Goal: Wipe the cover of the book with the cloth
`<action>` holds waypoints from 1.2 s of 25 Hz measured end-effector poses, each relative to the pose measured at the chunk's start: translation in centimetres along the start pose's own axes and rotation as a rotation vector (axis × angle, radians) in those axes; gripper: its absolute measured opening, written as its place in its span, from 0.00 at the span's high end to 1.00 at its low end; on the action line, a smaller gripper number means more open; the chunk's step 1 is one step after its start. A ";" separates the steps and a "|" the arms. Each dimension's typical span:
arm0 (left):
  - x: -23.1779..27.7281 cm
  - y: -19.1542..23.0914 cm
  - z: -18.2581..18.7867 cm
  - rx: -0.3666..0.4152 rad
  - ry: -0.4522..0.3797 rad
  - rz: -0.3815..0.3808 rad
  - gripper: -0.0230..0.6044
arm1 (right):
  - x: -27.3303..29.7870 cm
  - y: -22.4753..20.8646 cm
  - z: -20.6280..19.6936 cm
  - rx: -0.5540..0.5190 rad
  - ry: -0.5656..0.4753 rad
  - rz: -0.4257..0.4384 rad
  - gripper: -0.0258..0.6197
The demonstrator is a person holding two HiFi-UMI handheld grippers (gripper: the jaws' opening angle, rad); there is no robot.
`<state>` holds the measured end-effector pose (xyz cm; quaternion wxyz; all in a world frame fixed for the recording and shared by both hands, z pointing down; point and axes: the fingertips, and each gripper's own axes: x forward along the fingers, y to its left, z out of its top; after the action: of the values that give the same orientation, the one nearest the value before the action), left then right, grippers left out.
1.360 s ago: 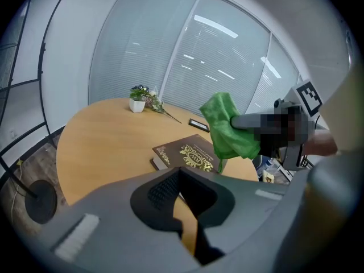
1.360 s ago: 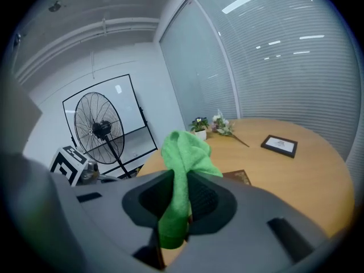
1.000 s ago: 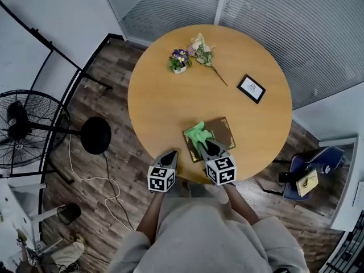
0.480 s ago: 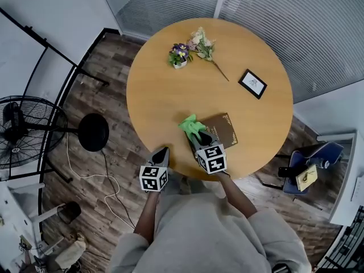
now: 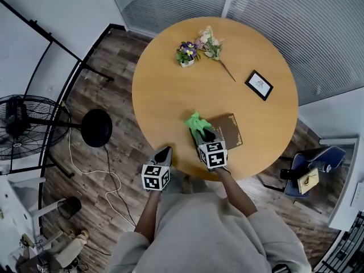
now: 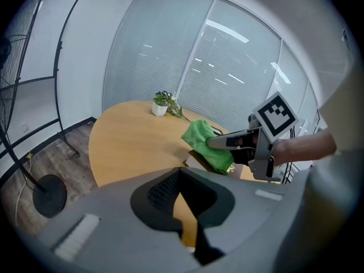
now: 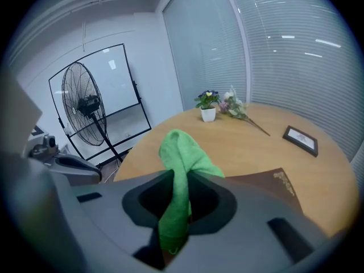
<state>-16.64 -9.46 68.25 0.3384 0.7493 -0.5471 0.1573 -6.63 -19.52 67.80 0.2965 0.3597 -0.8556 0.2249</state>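
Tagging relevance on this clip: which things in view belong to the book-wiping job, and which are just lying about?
In the job: green cloth, clamped in the right gripper; brown book.
Lying about: potted flowers, loose flower sprig, picture frame, standing fan.

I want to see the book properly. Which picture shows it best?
The head view: the book lies flat, mostly uncovered. The right gripper view shows one part; the left gripper view just an edge under the cloth.
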 end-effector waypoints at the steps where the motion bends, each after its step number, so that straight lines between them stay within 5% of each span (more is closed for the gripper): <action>1: 0.0 0.0 0.0 0.001 0.001 -0.001 0.95 | 0.2 -0.2 -0.2 0.002 0.007 -0.004 0.84; 30: 1.0 -0.8 0.5 0.021 0.016 -0.018 0.95 | 0.4 -4.6 -2.1 0.082 0.057 -0.053 0.84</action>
<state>-15.57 -10.37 68.26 0.3361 0.7564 -0.5361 0.1659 -2.69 -21.38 70.34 0.3118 0.3876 -0.8270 0.2621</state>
